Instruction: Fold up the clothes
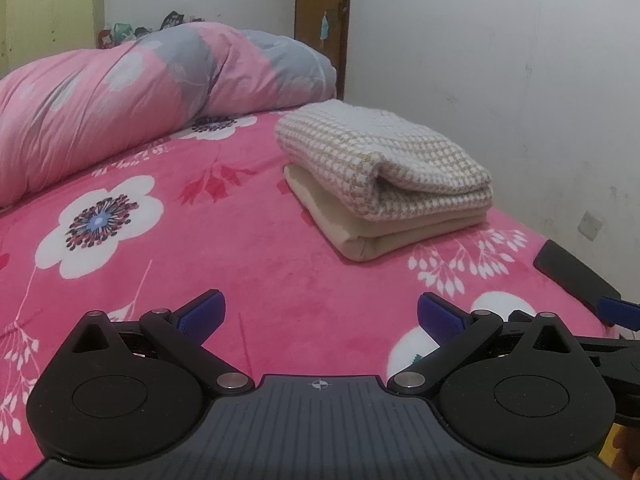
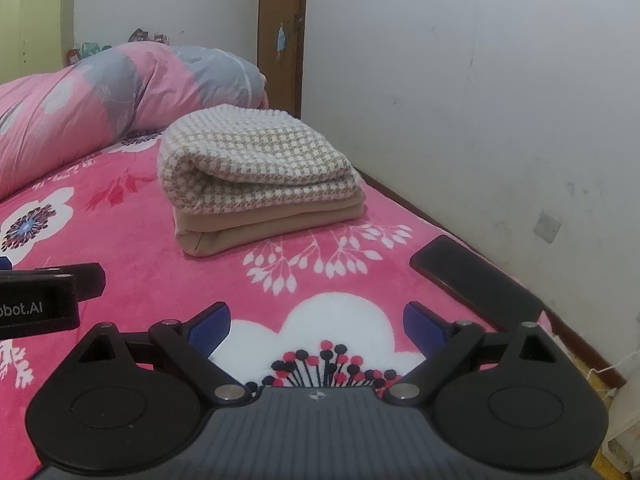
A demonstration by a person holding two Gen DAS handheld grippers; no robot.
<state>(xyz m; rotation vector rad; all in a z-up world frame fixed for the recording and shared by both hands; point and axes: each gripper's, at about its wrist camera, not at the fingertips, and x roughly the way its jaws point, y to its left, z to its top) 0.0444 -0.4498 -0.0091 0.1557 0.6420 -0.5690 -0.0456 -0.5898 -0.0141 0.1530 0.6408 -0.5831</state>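
While your left gripper (image 1: 320, 316) and right gripper (image 2: 316, 330) hover empty, jaws apart, the checked garment (image 1: 380, 160) lies folded atop the beige garment (image 1: 384, 232).

Bed (image 1: 248, 248) covered in pink fleece with white flowers and leaf sprigs, running along a white wall on its right side. Lying directly on it: a beige fold (image 1: 384, 232), flat, near the wall side, carrying a houndstooth fold (image 1: 380, 156) stacked on top; a rolled pink-and-grey quilt (image 1: 132, 96) across the far end, just behind the stack; a dark phone (image 2: 476, 280) close to the right edge, nearer than the stack and apart from it. Large white flower with red and black dots (image 2: 332, 332) printed at the near end.
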